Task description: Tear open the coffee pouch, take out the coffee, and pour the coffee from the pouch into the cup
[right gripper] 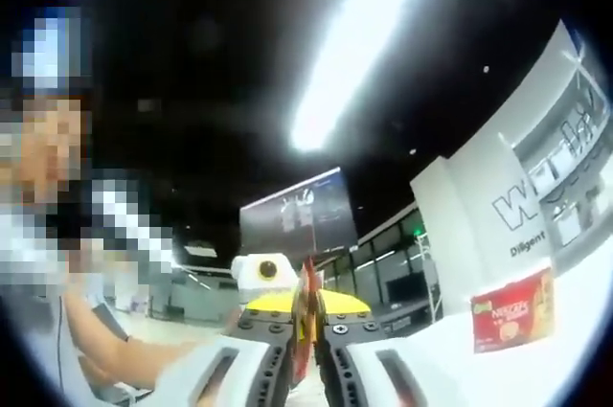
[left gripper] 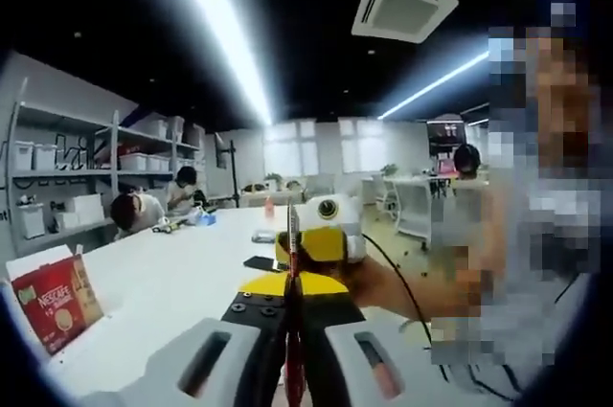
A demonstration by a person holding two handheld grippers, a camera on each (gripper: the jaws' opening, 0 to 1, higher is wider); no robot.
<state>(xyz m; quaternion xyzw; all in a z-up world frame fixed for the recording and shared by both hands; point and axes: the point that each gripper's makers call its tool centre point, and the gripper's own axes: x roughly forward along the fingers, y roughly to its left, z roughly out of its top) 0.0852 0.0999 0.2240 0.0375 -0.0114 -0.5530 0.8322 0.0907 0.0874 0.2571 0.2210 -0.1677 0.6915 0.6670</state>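
Evidently both grippers pinch one thin coffee pouch (left gripper: 293, 263) edge-on, lifted above the white table (left gripper: 163, 282) for tearing. Left gripper (left gripper: 290, 330) and right gripper (right gripper: 308, 340) each have jaws closed tight on it, facing each other so opposite pulls could rip the top.

One red coffee box (left gripper: 56, 300) is standing at the lower left of the left gripper view, and one thin red coffee pouch (left gripper: 292, 330) is rising at the bottom centre. Two grippers are showing there: the left gripper (left gripper: 292, 326) and the right gripper (left gripper: 308, 246) beyond it. Two seated people (left gripper: 134, 211) are bending at the table (left gripper: 182, 282) at mid-left.

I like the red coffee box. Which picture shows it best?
The right gripper view: the box stands clear on the white table, its front label facing the camera. In the left gripper view the box sits near the edge, angled and more distorted.
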